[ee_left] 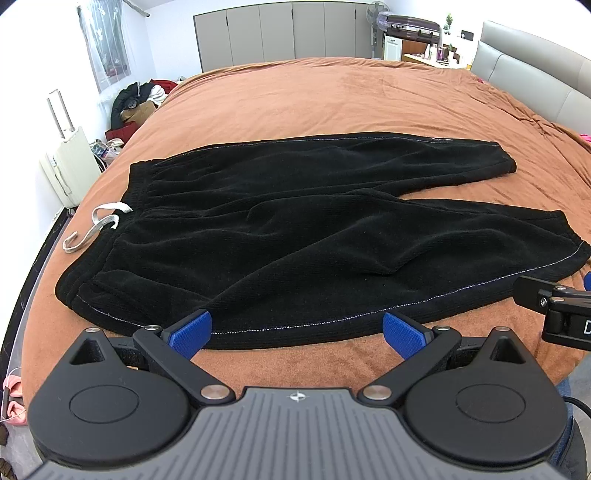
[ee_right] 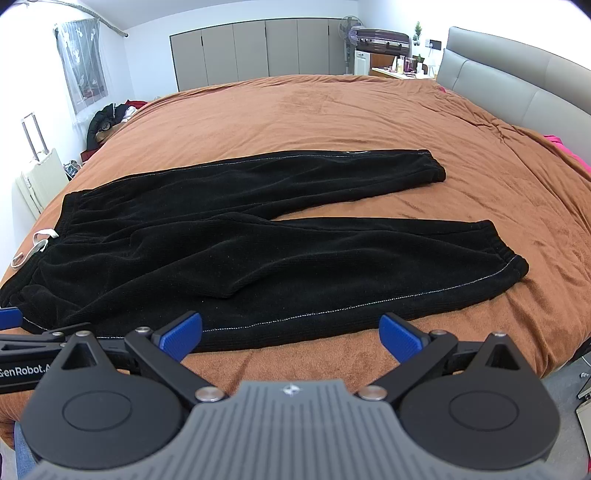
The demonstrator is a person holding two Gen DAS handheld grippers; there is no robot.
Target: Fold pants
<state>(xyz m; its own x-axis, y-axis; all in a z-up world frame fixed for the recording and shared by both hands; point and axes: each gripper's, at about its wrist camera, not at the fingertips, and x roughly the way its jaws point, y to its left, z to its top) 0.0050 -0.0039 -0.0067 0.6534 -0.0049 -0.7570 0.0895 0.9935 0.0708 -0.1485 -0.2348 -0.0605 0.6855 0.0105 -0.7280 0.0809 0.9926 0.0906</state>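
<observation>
Black corduroy pants (ee_left: pixel 280 236) lie flat on the brown bedspread (ee_left: pixel 332 103), waistband to the left, both legs spread to the right. A white drawstring (ee_left: pixel 96 225) trails off the waistband. My left gripper (ee_left: pixel 295 334) is open and empty, just short of the pants' near edge by the waist. My right gripper (ee_right: pixel 291 336) is open and empty, at the near edge of the near leg (ee_right: pixel 369 266). The pants (ee_right: pixel 240 236) and the drawstring (ee_right: pixel 35 247) also show in the right wrist view. The right gripper's body shows at the right edge of the left wrist view (ee_left: pixel 554 306).
A grey headboard (ee_right: pixel 517 81) stands at the right. A white suitcase (ee_left: pixel 66 166) and a pile of clothes (ee_left: pixel 136 99) are on the floor beyond the bed's left side. Grey wardrobes (ee_left: pixel 280 33) line the far wall. Pink fabric (ee_right: pixel 576 155) lies at the bed's right edge.
</observation>
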